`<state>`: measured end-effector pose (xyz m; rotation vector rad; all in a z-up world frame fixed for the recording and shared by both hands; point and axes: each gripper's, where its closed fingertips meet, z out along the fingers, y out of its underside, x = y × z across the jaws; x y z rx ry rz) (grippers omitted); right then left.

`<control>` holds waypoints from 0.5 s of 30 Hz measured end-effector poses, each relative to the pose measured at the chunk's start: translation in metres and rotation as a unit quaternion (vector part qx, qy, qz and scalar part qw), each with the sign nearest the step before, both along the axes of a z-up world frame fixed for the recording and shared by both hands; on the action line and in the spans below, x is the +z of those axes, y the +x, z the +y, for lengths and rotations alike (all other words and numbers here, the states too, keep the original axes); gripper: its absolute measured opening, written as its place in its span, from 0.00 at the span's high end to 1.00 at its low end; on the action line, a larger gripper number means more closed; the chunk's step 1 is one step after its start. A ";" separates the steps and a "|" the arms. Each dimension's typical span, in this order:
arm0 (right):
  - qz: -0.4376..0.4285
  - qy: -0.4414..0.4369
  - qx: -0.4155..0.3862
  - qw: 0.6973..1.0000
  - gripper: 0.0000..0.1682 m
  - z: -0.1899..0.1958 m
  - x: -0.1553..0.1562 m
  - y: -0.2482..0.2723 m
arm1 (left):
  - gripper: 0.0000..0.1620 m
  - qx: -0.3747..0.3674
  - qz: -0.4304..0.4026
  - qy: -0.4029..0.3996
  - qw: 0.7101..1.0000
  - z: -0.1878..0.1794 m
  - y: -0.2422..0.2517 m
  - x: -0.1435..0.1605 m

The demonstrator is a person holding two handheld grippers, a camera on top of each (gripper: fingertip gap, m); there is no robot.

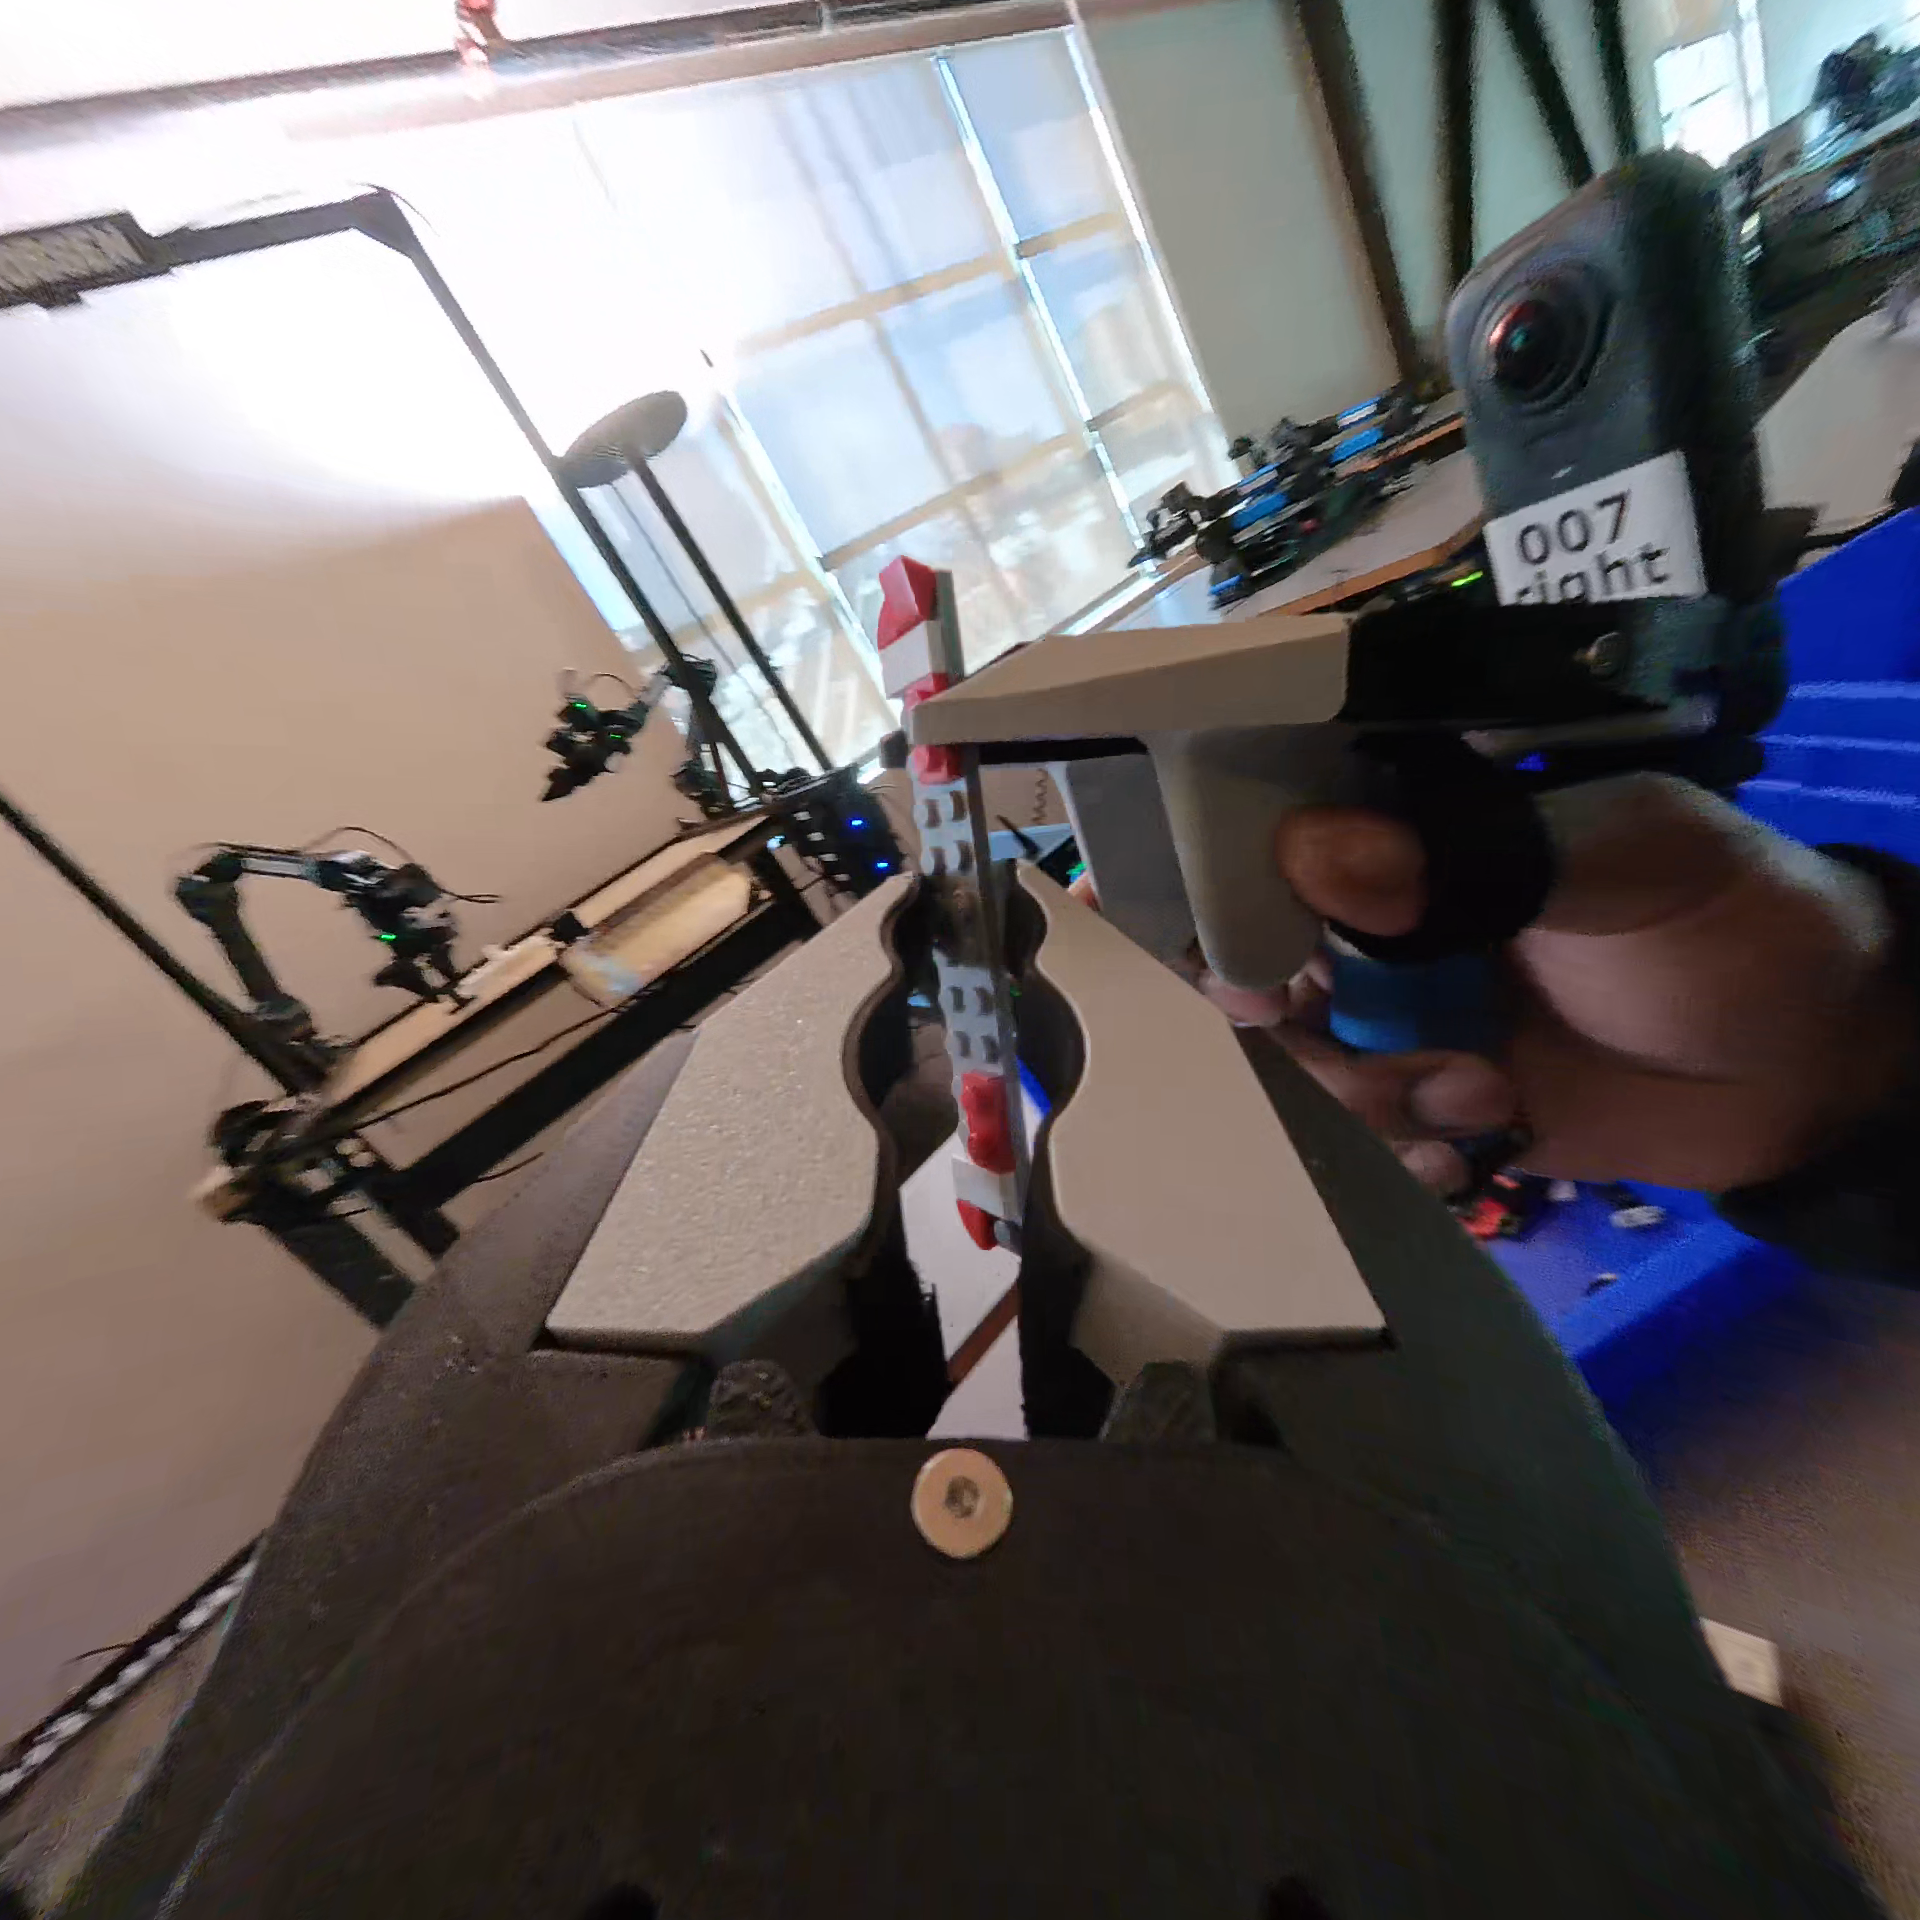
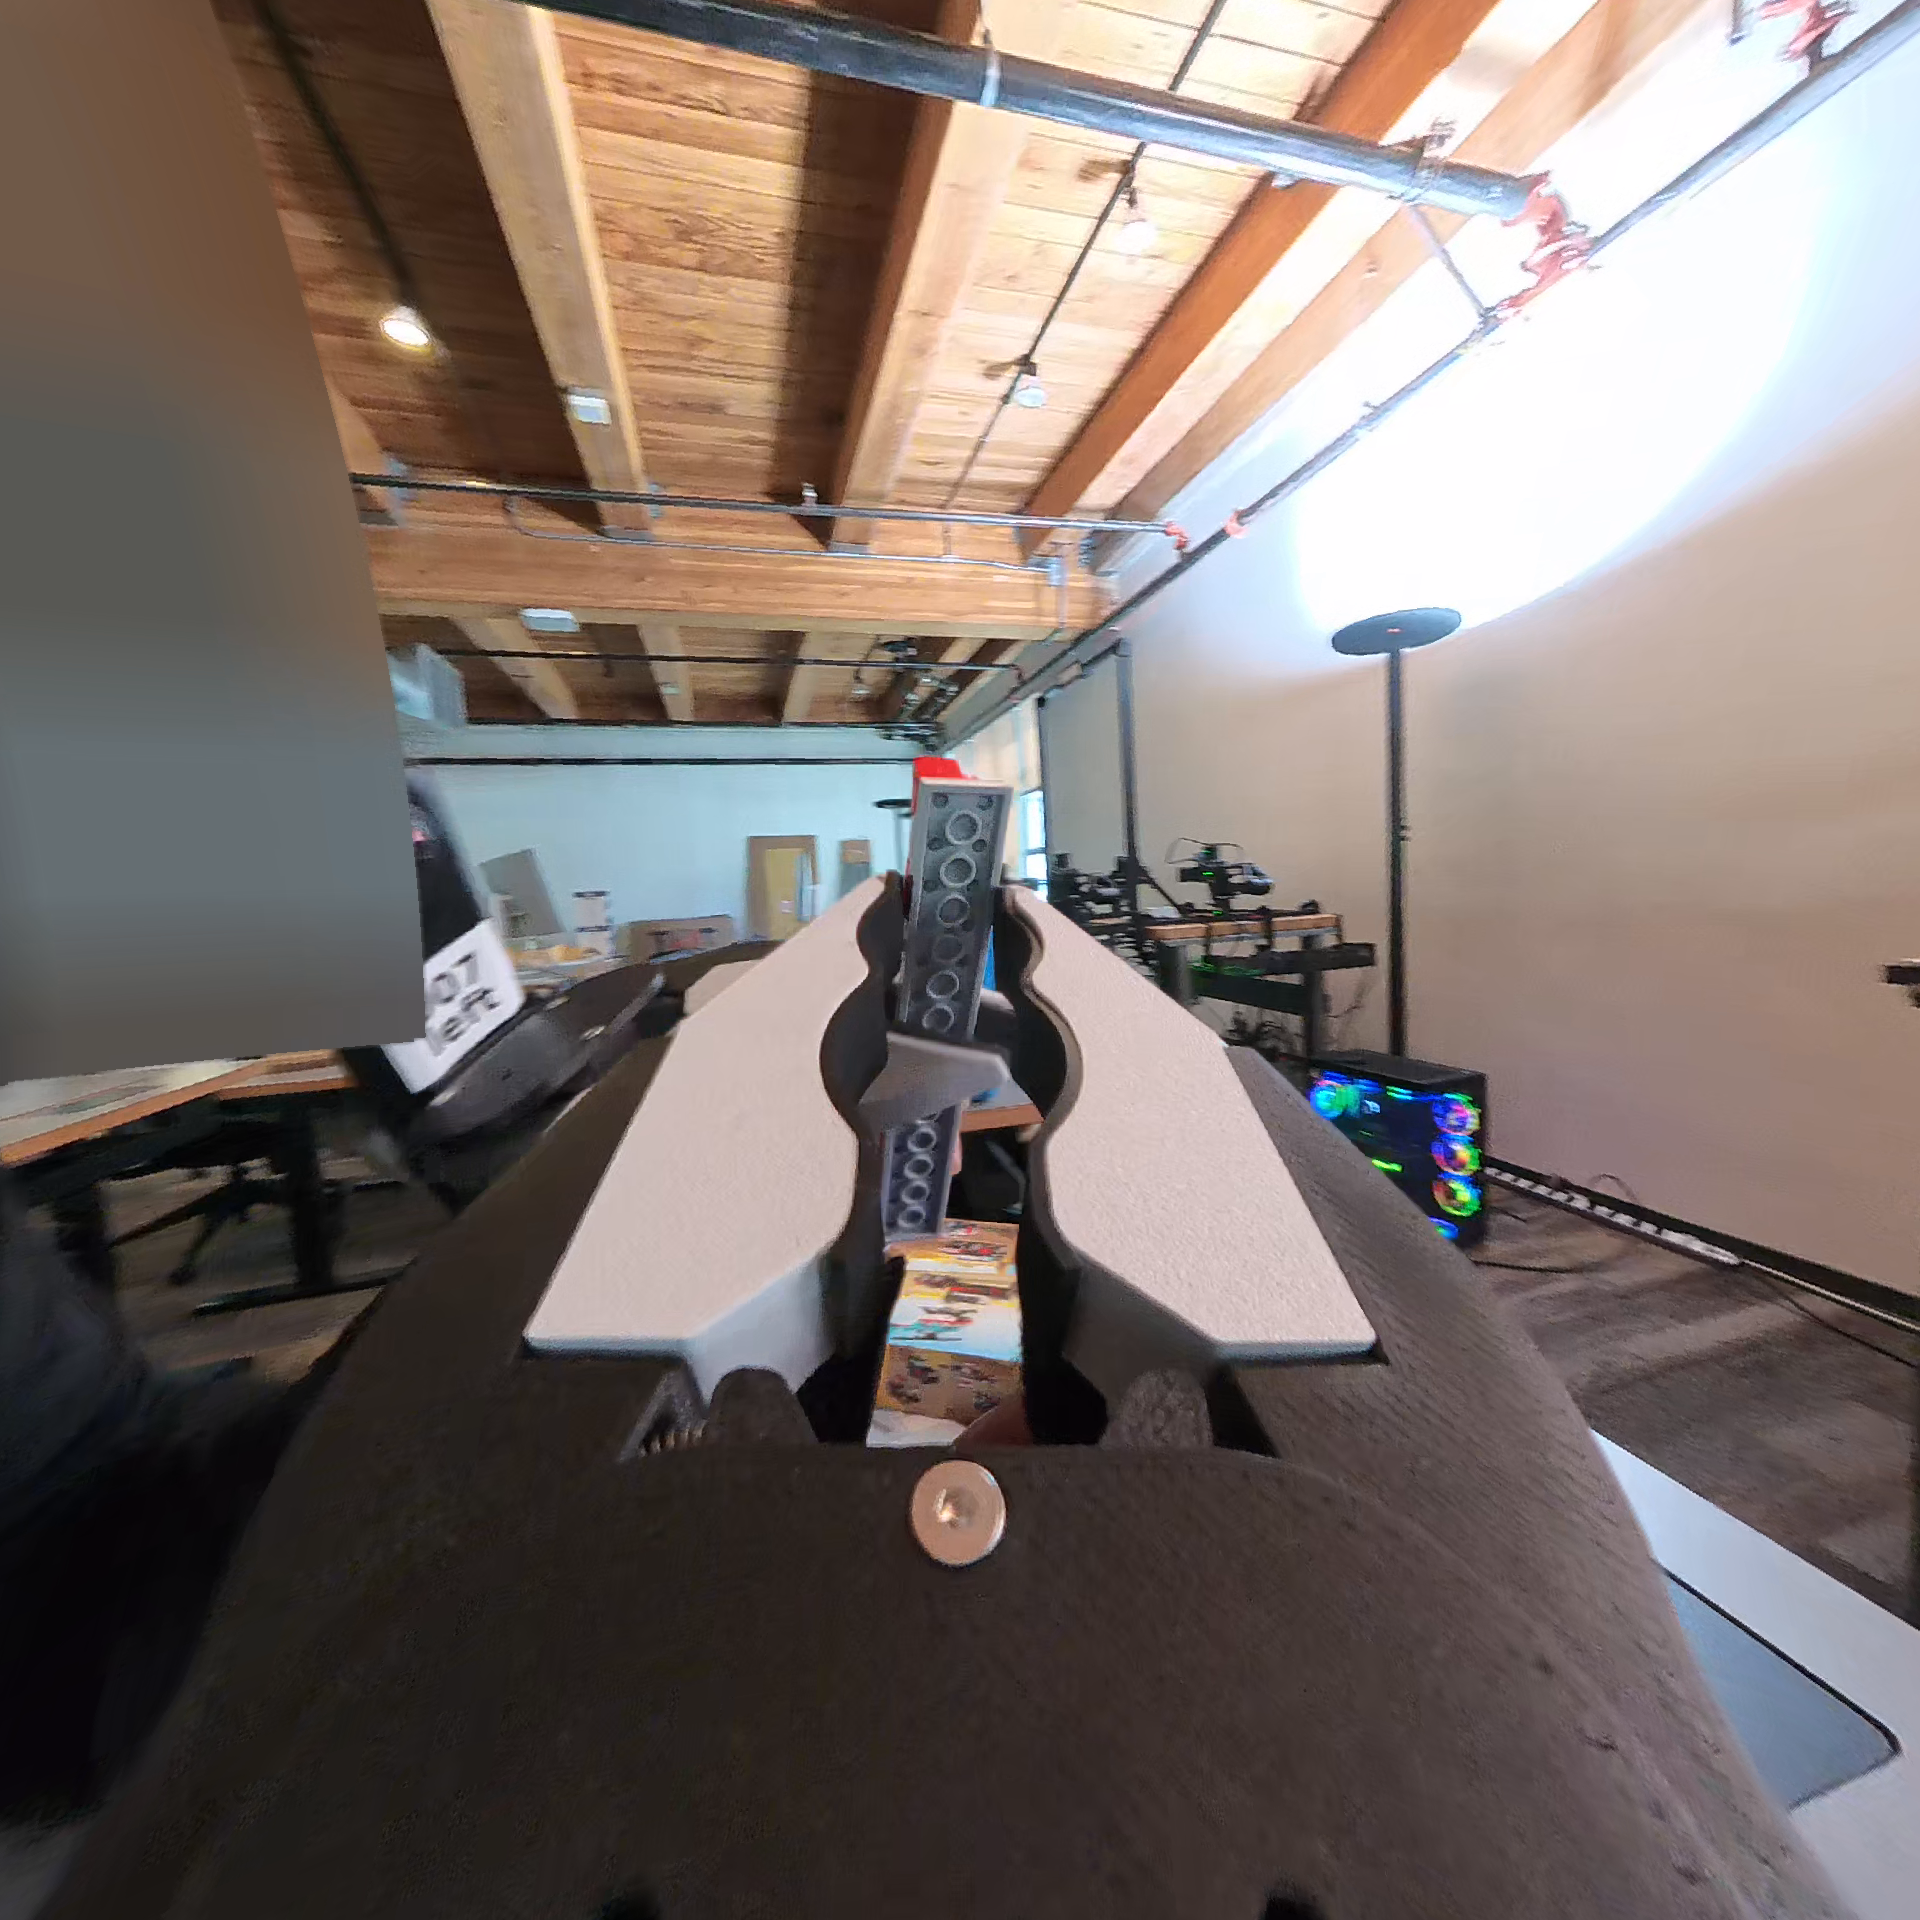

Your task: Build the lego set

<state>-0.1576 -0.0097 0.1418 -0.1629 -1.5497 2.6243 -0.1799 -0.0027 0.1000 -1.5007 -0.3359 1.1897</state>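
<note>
A long grey lego plate (image 1: 977, 1029) with red and white pieces along its studded side stands upright in the air. My left gripper (image 1: 971, 894) is shut on its middle. My right gripper (image 1: 925, 740) comes in from the right, held by a gloved hand (image 1: 1455, 935), and is shut on the plate higher up. In the right wrist view the plate (image 2: 951, 914) shows its underside between the fingertips of my right gripper (image 2: 951, 896). One finger of the left gripper (image 2: 925, 1081) crosses the plate lower down. The plate's top end carries a red piece (image 2: 935, 769).
A blue bin (image 1: 1662, 1288) with loose pieces lies below the right hand. A picture-covered lego box (image 2: 951, 1320) sits under the grippers. Tables with robot arms (image 1: 343, 883), a floor lamp (image 2: 1395, 831) and a lit computer case (image 2: 1397, 1143) stand farther off. A white table edge (image 2: 1766, 1548) is at the lower right. The left gripper's tips are roughly 4 cm from the right gripper's.
</note>
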 end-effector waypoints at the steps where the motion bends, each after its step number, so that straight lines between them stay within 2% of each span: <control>1: -0.002 -0.001 -0.006 1.000 0.90 -0.002 -0.001 -0.001 | 0.93 0.012 0.008 -0.005 1.000 -0.003 -0.003 0.000; 6: -0.013 0.023 -0.007 1.000 0.90 -0.008 -0.013 -0.010 | 0.97 -0.009 -0.018 0.010 1.000 -0.014 -0.010 -0.007; 9: 0.000 0.044 -0.013 0.999 0.86 -0.009 -0.018 -0.010 | 0.97 -0.027 -0.046 0.018 0.998 -0.020 -0.013 -0.011; 15: 0.073 0.122 -0.076 0.987 0.74 0.010 -0.032 -0.014 | 0.97 -0.066 -0.047 -0.085 0.993 -0.026 0.003 -0.020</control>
